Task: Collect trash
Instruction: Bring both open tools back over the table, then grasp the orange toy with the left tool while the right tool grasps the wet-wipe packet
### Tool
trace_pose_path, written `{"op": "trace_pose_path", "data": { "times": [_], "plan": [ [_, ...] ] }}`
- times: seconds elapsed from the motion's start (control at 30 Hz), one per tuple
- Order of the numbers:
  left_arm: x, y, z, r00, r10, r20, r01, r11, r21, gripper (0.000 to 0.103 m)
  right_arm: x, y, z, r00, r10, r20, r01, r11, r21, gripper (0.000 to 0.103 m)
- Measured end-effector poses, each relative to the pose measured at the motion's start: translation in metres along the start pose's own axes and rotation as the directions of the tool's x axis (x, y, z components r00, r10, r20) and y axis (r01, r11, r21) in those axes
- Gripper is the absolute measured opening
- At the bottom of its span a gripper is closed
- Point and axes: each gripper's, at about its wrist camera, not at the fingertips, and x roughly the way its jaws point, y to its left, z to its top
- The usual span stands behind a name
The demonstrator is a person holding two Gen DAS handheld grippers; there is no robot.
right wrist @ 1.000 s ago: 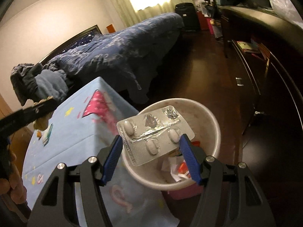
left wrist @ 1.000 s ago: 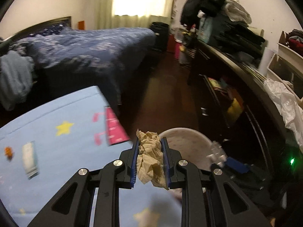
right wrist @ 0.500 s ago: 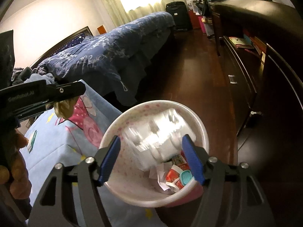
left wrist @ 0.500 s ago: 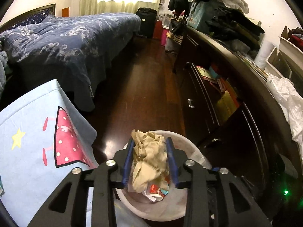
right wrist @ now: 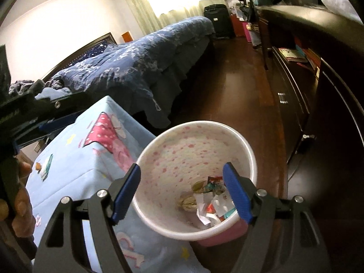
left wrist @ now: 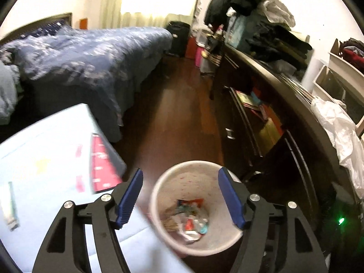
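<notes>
Round speckled bin (right wrist: 195,145) holds crumpled wrappers (right wrist: 211,202); jaws spread, empty.

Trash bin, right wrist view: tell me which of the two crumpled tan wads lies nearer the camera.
The lower wad, ribbed and pale, lies nearer in the trash bin. The other wad sits higher, against the colourful wrappers.

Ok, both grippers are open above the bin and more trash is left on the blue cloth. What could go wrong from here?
1. The trash bin stands on the floor close against the corner of the blue cloth; a low sweep of the right gripper could clip its rim and tip it.
2. The left gripper view is motion-blurred, so aiming now at the small packet on the cloth could miss.
</notes>
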Motion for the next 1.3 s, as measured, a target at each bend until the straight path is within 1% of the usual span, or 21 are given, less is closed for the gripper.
{"op": "trace_pose_path", "data": {
  "times": [0.07,0.13,0.2,0.27,0.37,0.4,0.47,0.53,0.6,0.77,0.9,1.03,1.13,1.23,1.3],
  "plan": [
    [-0.016,0.012,-0.006,0.998,0.053,0.020,-0.053,0.999,-0.006,0.073,-0.009,0.013,0.000,1.000,0.012,0.010,-0.012,1.000,-0.024,0.078],
    [-0.036,0.030,-0.014,0.993,0.115,0.038,-0.115,0.993,-0.024,0.074,-0.017,0.031,-0.001,0.999,0.033,0.017,-0.032,0.998,-0.055,0.081],
    [-0.052,0.048,-0.022,0.984,0.168,0.052,-0.166,0.985,-0.042,0.079,-0.025,0.052,-0.002,0.998,0.057,0.019,-0.056,0.994,-0.091,0.083],
    [-0.069,0.067,-0.032,0.971,0.230,0.066,-0.226,0.972,-0.062,0.080,-0.028,0.072,-0.003,0.997,0.075,0.014,-0.073,0.990,-0.123,0.084],
    [-0.098,0.103,-0.046,0.940,0.332,0.077,-0.322,0.940,-0.114,0.082,-0.031,0.106,-0.008,0.993,0.116,-0.005,-0.115,0.977,-0.180,0.085],
    [-0.105,0.112,-0.049,0.935,0.347,0.078,-0.335,0.933,-0.128,0.083,-0.030,0.121,-0.011,0.991,0.130,-0.017,-0.131,0.970,-0.204,0.086],
    [-0.121,0.134,-0.058,0.916,0.391,0.087,-0.374,0.912,-0.167,0.086,-0.029,0.139,-0.015,0.988,0.150,-0.035,-0.154,0.961,-0.231,0.086],
    [-0.136,0.158,-0.066,0.892,0.444,0.086,-0.421,0.884,-0.204,0.086,-0.027,0.161,-0.020,0.984,0.168,-0.062,-0.178,0.949,-0.258,0.086],
    [-0.148,0.182,-0.074,0.872,0.484,0.075,-0.455,0.857,-0.243,0.086,-0.023,0.183,-0.025,0.978,0.189,-0.091,-0.208,0.937,-0.281,0.086],
    [-0.163,0.230,-0.090,0.842,0.538,0.040,-0.501,0.807,-0.313,0.086,-0.018,0.228,-0.035,0.967,0.216,-0.135,-0.250,0.906,-0.343,0.086],
    [-0.168,0.259,-0.098,0.834,0.552,0.022,-0.511,0.787,-0.347,0.086,-0.011,0.263,-0.039,0.962,0.225,-0.155,-0.269,0.879,-0.392,0.087],
    [-0.166,0.282,-0.100,0.830,0.558,0.007,-0.517,0.774,-0.366,0.086,-0.008,0.282,-0.044,0.959,0.228,-0.167,-0.279,0.860,-0.428,0.087],
    [-0.159,0.299,-0.099,0.836,0.549,-0.004,-0.508,0.772,-0.381,0.086,-0.001,0.298,-0.045,0.960,0.222,-0.173,-0.278,0.846,-0.456,0.087],
    [-0.144,0.319,-0.096,0.850,0.526,-0.025,-0.490,0.774,-0.401,0.086,0.009,0.312,-0.044,0.958,0.216,-0.187,-0.281,0.833,-0.477,0.087],
    [-0.134,0.329,-0.093,0.852,0.521,-0.045,-0.492,0.770,-0.406,0.086,0.018,0.322,-0.043,0.958,0.206,-0.200,-0.280,0.827,-0.488,0.087]
  ]
}}
